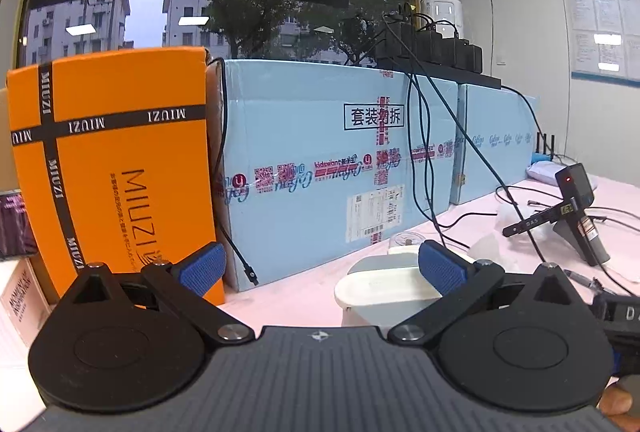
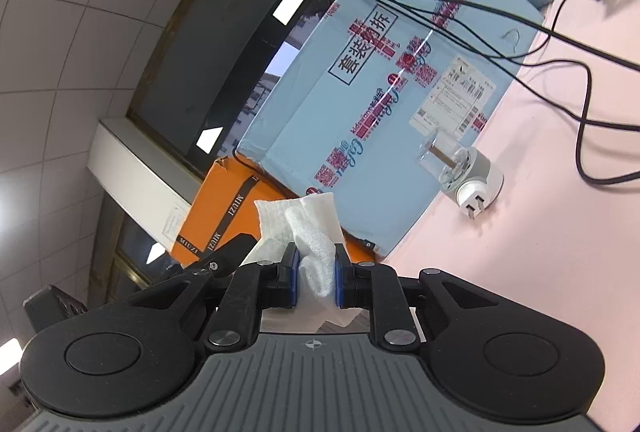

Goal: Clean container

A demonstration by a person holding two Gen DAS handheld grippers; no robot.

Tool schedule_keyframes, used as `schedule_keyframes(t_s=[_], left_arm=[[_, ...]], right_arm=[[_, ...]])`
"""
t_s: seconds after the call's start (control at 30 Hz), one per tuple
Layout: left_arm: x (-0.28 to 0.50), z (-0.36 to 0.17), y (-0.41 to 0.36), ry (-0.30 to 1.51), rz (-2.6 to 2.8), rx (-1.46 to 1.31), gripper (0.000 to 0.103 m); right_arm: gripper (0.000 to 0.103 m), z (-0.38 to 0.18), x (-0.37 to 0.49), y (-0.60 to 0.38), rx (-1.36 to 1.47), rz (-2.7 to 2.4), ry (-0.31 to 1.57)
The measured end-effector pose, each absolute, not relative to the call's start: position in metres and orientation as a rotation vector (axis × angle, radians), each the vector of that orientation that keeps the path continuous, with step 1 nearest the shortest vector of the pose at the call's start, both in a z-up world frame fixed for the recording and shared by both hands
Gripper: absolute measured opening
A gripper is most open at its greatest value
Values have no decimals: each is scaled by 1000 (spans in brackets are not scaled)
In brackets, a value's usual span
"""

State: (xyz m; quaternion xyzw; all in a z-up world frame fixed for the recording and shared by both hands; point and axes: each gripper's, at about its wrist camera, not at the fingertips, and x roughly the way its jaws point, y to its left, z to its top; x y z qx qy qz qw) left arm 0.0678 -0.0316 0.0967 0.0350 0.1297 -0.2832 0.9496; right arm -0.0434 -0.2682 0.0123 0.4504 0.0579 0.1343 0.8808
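The container (image 1: 384, 288) is white and grey with a clear lid part behind it, standing on the pink table. It sits just in front of my left gripper (image 1: 322, 268), which is open with its blue pads wide apart; the right pad (image 1: 442, 268) overlaps the container's right side. In the right wrist view the container (image 2: 470, 170) lies further off on the table, seen tilted. My right gripper (image 2: 316, 274) is shut on a crumpled white tissue (image 2: 308, 232) and is held above the table, rolled sideways.
An orange MIUZI box (image 1: 116, 168) and two light blue cartons (image 1: 328, 168) stand along the back of the table. Black cables (image 1: 436, 160) hang from chargers on top of the cartons onto the table. A black handheld device (image 1: 576, 208) and a pen lie at the right.
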Motion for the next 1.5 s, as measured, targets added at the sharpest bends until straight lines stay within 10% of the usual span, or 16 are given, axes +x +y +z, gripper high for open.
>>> schedule_keyframes(t_s=[1.5], left_arm=[[64, 95, -36, 243, -602, 70, 103]], right_arm=[[16, 20, -58, -217, 516, 219, 316]])
